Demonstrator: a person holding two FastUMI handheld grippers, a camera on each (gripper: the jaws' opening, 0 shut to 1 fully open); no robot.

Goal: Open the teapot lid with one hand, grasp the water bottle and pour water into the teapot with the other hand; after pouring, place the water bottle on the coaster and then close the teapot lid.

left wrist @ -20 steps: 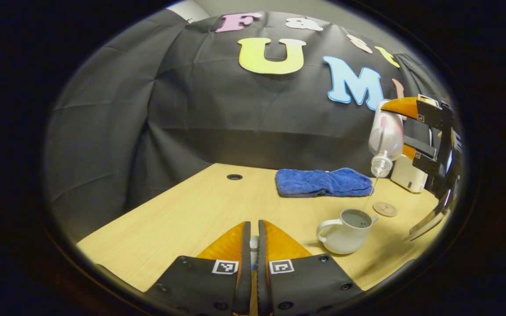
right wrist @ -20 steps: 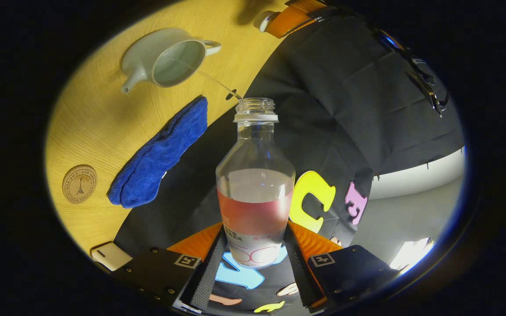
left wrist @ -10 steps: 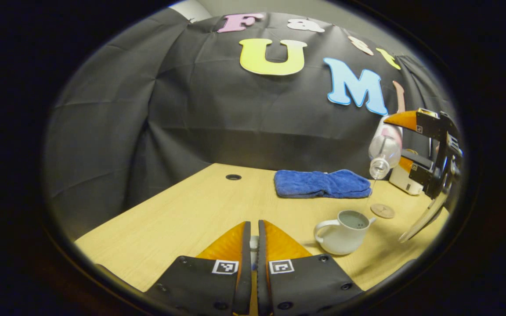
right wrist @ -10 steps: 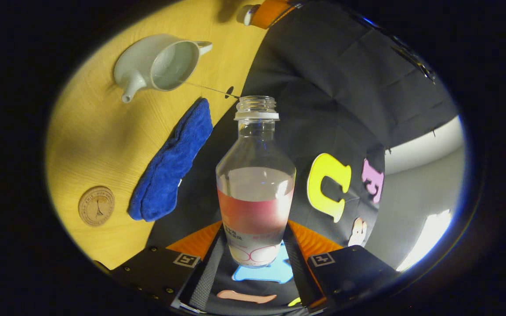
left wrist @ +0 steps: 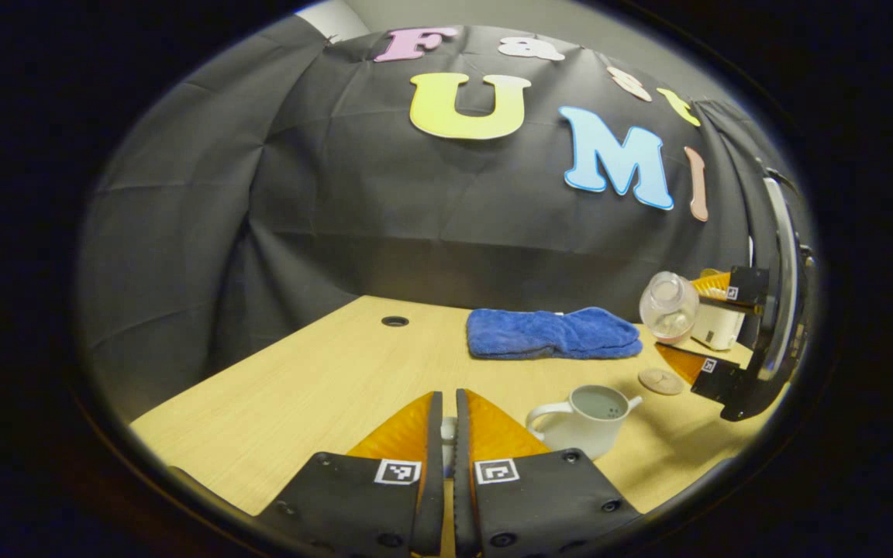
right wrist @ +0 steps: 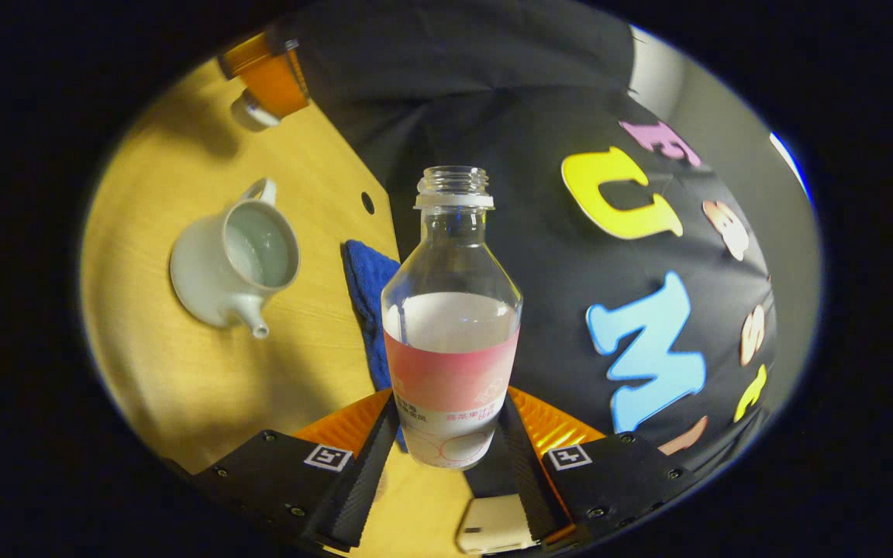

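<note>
the right gripper (right wrist: 446, 434) squeezes the clear plastic water bottle (right wrist: 450, 325) near the open white teapot (right wrist: 233, 267). left gripper (left wrist: 448, 434) pinches the small white lid (left wrist: 448, 442). stand the bottle up slowly, then lower it straight onto the round wooden coaster (left wrist: 660, 380).

Left gripper (left wrist: 447, 422) sat low near table, pointing forward. Its two fingers (left wrist: 408, 430) were almost together, pinching small white lid (left wrist: 447, 434) between them.

Right gripper (right wrist: 446, 434) was up in air, tipped over on its side. Its two fingers (right wrist: 373, 457) pressed on both sides of water bottle (right wrist: 450, 333), down near bottle's bottom end. In left gripper view, right gripper (left wrist: 683, 329) was far off to right side, holding bottle there.
</note>
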